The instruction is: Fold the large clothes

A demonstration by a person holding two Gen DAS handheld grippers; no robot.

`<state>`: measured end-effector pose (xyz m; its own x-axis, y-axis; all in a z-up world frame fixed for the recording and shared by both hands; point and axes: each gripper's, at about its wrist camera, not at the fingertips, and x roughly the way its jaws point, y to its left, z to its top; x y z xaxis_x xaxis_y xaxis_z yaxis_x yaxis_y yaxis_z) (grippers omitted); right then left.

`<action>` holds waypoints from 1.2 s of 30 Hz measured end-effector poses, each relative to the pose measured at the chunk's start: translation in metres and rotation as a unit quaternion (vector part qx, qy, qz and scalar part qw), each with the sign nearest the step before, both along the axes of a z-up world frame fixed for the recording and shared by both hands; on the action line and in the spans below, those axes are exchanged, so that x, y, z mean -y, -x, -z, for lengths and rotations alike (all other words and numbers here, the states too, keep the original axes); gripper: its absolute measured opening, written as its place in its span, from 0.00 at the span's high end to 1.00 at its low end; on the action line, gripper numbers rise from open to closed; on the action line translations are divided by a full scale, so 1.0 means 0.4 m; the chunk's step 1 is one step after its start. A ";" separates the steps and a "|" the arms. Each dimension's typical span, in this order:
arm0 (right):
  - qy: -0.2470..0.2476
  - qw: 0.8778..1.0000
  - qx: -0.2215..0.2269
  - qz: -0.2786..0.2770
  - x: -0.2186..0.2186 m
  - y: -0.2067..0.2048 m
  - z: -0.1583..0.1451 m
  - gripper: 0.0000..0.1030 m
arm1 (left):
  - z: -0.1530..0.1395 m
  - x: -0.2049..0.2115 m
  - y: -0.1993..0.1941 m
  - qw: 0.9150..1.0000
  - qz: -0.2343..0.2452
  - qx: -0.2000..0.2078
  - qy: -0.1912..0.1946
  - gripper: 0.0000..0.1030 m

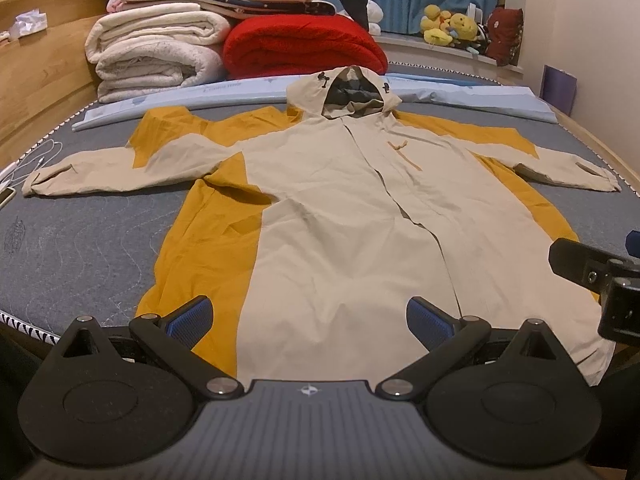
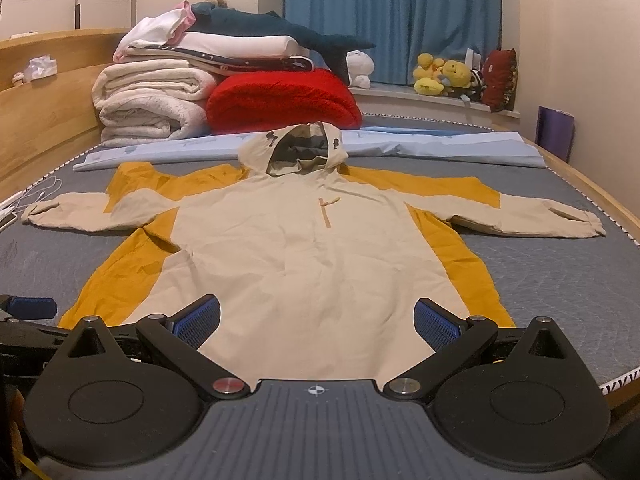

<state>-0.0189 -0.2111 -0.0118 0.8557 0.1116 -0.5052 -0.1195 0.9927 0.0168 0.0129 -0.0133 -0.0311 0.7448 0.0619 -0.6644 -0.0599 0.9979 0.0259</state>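
Note:
A beige and mustard hooded jacket (image 1: 332,208) (image 2: 304,248) lies flat and face up on the grey mattress (image 1: 72,248), sleeves spread to both sides, hood toward the far end. My left gripper (image 1: 308,322) hovers open over the jacket's near hem, nothing between its blue pads (image 1: 192,320). My right gripper (image 2: 316,322) is likewise open above the hem, a little to the right. Part of the right gripper (image 1: 600,280) shows at the right edge of the left wrist view; a blue pad of the left gripper (image 2: 32,306) shows at the left edge of the right wrist view.
Folded white blankets (image 1: 152,52) and a red blanket (image 1: 304,46) are stacked at the far end beside a rolled light blue sheet (image 1: 460,92). A wooden bed frame (image 1: 36,80) runs along the left. A phone and white cable (image 1: 24,176) lie at the left edge.

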 end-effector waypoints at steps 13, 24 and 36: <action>0.003 1.000 0.002 -0.008 -0.008 0.003 0.000 0.01 | -0.001 -0.004 -0.001 1.000 -0.004 0.000 0.003 0.00; 0.005 1.000 0.003 -0.011 -0.016 0.003 -0.002 0.01 | -0.001 -0.005 0.000 1.000 -0.004 0.000 0.005 0.00; 0.005 1.000 0.003 -0.011 -0.016 0.003 -0.002 0.01 | 0.000 -0.006 0.000 1.000 -0.004 -0.001 0.005 0.00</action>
